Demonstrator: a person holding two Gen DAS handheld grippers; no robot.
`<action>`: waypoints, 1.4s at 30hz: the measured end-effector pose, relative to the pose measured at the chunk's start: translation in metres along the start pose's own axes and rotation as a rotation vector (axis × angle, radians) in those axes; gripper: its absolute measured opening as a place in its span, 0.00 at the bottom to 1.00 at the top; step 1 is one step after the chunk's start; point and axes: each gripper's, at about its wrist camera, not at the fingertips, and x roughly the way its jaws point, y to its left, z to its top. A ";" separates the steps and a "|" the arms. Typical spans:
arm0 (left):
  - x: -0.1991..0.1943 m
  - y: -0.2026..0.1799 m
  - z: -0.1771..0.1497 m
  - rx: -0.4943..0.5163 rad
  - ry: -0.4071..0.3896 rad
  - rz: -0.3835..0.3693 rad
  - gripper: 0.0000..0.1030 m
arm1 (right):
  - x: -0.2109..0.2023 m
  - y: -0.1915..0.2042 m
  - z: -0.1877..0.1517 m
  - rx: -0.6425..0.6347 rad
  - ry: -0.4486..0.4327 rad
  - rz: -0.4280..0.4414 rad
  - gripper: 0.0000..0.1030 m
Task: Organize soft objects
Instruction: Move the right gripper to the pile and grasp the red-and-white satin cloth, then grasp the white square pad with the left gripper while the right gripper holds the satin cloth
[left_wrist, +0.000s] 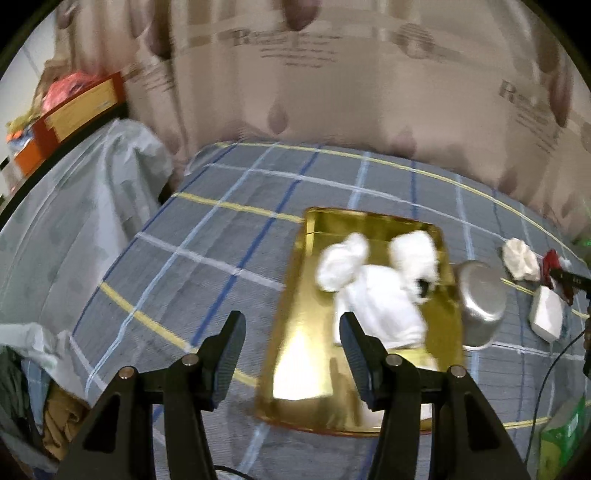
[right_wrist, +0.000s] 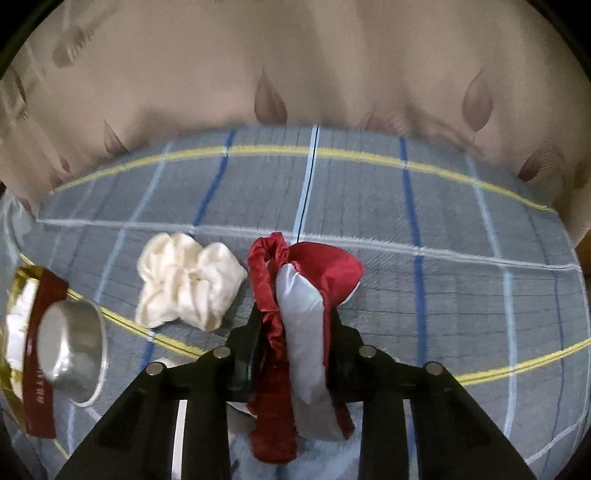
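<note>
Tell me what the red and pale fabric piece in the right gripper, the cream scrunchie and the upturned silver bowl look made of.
Red and pale blue-grey fabric piece, clamped in the right gripper: likely satin, given its soft sheen and limp folds. Cream ruffled scrunchie: similar glossy gathered cloth, probably satin. Upturned silver bowl: looks like brushed steel or aluminium, with dull grey reflections and a hard rim.
</note>
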 end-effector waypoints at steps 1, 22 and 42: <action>-0.001 -0.007 0.001 0.014 -0.005 -0.009 0.53 | -0.010 -0.002 -0.001 0.015 -0.023 0.011 0.26; -0.005 -0.188 -0.012 0.340 0.044 -0.281 0.53 | -0.126 -0.038 -0.106 0.176 -0.196 -0.088 0.26; 0.034 -0.337 -0.013 0.482 0.259 -0.516 0.60 | -0.102 -0.091 -0.141 0.349 -0.090 0.004 0.26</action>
